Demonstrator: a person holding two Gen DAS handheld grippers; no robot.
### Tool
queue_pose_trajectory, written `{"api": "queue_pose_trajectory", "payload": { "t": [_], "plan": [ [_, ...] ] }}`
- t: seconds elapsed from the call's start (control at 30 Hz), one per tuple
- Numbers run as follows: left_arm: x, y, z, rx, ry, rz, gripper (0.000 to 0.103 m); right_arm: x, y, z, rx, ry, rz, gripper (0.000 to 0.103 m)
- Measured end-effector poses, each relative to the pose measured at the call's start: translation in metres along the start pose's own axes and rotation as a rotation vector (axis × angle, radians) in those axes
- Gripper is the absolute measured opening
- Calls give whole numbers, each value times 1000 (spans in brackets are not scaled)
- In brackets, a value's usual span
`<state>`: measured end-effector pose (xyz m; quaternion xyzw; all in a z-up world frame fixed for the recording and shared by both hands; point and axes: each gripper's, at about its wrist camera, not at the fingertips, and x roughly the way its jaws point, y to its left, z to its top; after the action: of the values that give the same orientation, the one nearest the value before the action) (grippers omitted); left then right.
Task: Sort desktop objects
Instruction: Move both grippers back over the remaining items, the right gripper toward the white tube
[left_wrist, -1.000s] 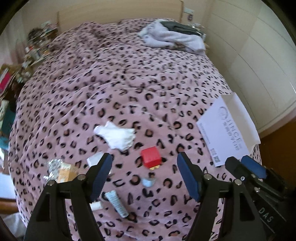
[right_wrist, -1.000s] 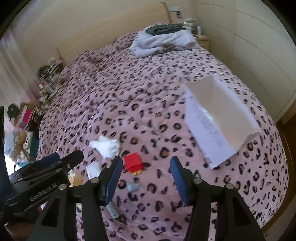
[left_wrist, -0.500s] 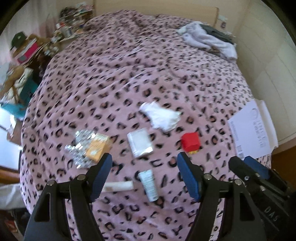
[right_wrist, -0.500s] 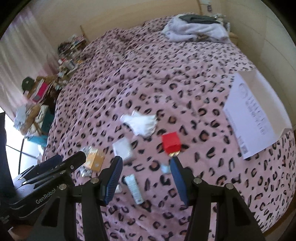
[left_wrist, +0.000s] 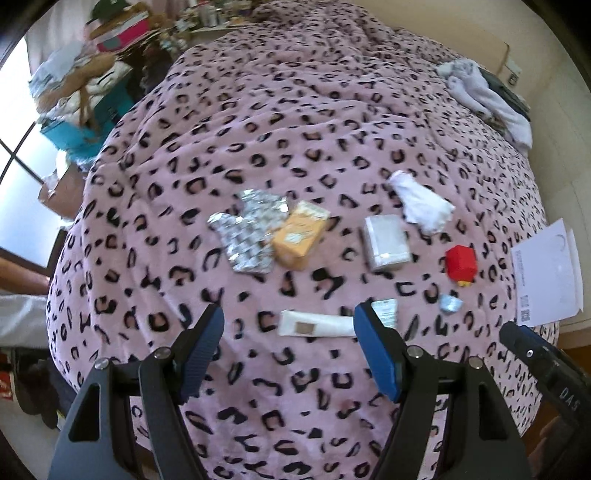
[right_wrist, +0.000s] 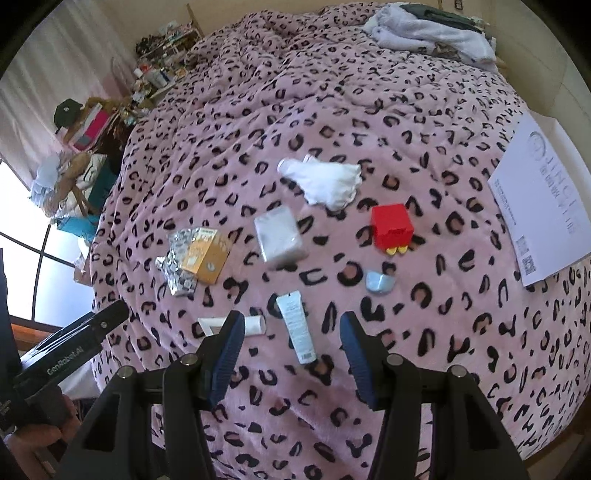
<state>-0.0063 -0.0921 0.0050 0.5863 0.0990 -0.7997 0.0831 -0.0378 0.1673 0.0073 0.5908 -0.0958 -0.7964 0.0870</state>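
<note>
Small items lie scattered on a pink leopard-print bed cover. The left wrist view shows a foil blister pack (left_wrist: 248, 229), an orange box (left_wrist: 300, 235), a grey tissue pack (left_wrist: 387, 243), a crumpled white cloth (left_wrist: 424, 204), a red cube (left_wrist: 461, 261), a small blue cap (left_wrist: 450, 303) and a beige tube (left_wrist: 317, 328). My left gripper (left_wrist: 289, 326) hovers open just above the beige tube. My right gripper (right_wrist: 291, 328) is open over a white tube (right_wrist: 297, 328), with the red cube (right_wrist: 391, 223) and the tissue pack (right_wrist: 280, 237) farther off. An open white box (right_wrist: 543, 199) lies at the right.
A heap of pale clothes (right_wrist: 428, 33) rests at the far end of the bed. Cluttered shelves and bags (right_wrist: 92, 122) stand past the left side of the bed. The bed's near edge drops off just below both grippers. A hand (right_wrist: 33, 443) holds the left gripper's handle.
Both grippers have swung left and dipped toward the near edge of the bed, so the scattered items now sit closer and more central. Both stay open, and nothing on the bed has moved.
</note>
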Motion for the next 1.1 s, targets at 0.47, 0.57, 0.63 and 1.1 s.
{"api": "queue_pose_trajectory", "payload": {
  "t": [0.47,0.57,0.63,1.1],
  "plan": [
    [19,43,-9,-25,30,-3,74,31,31,-17,8,48,12,55],
    [24,45,-9,-17,32,-16,74,38,34,-22,22,55,12,55],
    [32,38,-11,17,34,-41,74,44,36,-26,31,60,8,55],
    [95,-22,-32,308,49,-232,74,83,1,-48,92,117,-66,55]
  ]
}}
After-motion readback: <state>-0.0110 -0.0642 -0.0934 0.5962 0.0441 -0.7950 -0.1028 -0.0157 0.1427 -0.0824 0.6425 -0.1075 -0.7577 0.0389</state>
